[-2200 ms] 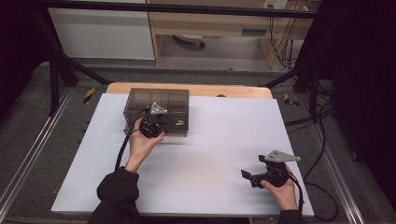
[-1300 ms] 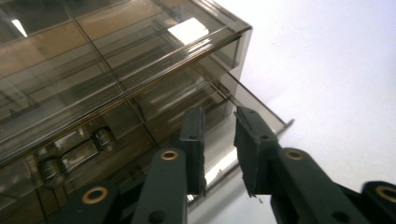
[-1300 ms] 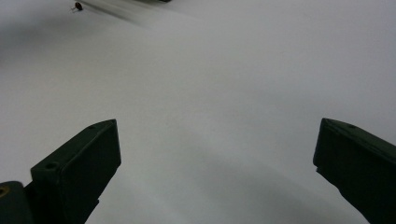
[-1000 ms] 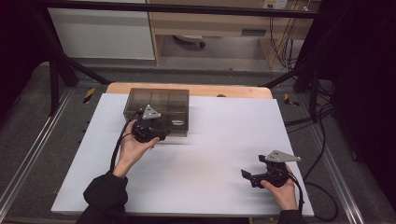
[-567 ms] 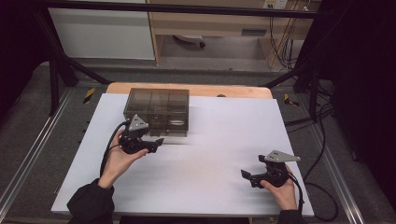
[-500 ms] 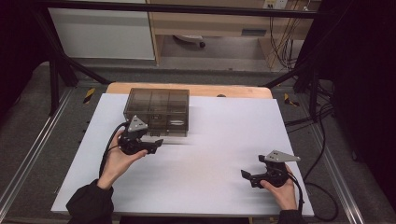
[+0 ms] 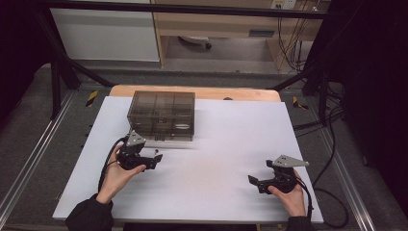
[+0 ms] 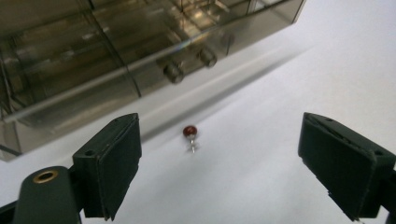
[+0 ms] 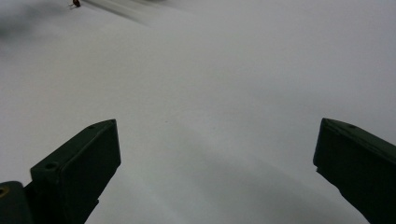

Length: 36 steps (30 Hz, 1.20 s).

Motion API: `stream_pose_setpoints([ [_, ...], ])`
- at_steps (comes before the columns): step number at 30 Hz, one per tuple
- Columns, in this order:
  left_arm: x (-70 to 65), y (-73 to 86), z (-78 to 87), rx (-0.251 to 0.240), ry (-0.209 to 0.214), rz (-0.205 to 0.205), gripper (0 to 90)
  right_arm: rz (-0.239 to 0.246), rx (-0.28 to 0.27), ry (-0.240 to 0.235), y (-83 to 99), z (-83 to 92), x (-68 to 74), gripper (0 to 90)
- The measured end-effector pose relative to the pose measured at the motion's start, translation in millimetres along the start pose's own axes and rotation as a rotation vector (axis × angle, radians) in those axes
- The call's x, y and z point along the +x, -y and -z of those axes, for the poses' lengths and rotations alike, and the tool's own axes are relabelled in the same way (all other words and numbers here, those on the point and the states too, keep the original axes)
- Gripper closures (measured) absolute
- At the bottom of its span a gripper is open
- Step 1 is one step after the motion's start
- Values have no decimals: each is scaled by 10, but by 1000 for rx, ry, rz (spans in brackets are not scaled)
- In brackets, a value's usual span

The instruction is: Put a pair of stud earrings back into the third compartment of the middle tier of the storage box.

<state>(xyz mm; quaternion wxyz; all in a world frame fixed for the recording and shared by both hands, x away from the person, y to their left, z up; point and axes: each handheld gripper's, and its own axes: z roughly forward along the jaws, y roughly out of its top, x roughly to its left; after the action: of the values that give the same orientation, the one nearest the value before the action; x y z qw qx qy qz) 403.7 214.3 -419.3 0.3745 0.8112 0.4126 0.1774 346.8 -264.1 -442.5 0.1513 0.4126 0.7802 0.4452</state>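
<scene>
A person is working a claw in each hand over a white counter [image 7: 216,144], with the job apparently at its start. The left claw [image 8: 219,163] is hanging released, jaws wide apart, and between them a small red-headed pin [image 8: 190,134] is lying loose on the counter, touched by neither jaw. Seen from above, that left claw [image 7: 155,160] is sitting at about 8 o'clock from the counter's middle, just in front of a smoky clear plastic box [image 7: 162,114] divided into compartments, which is standing at roughly 11 o'clock. Two small metal pieces [image 8: 189,65] are resting inside the box's near compartments. The right claw [image 7: 255,181] is also released, gripping nothing, and resting at about 4 o'clock, well apart from the pin. By the look of it, the pin is not yet picked up; grasping it and whatever follows with the box are all still to come.
</scene>
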Motion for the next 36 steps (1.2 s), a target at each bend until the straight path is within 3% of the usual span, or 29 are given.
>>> stream_pose_setpoints([
  [6,63,62,-121,47,-26,11,149,0,0,-1,0,-1,0,13],
  [10,85,66,-172,49,-55,13,236,-1,-1,0,0,-3,0,13],
  [19,119,70,-262,52,-34,50,415,2,-3,-1,0,-3,-3,13],
  [23,134,68,-293,42,-33,57,542,0,-1,-1,0,-3,-1,14],
  [36,139,77,-355,53,-36,38,707,0,-5,-1,-3,5,-6,13],
])
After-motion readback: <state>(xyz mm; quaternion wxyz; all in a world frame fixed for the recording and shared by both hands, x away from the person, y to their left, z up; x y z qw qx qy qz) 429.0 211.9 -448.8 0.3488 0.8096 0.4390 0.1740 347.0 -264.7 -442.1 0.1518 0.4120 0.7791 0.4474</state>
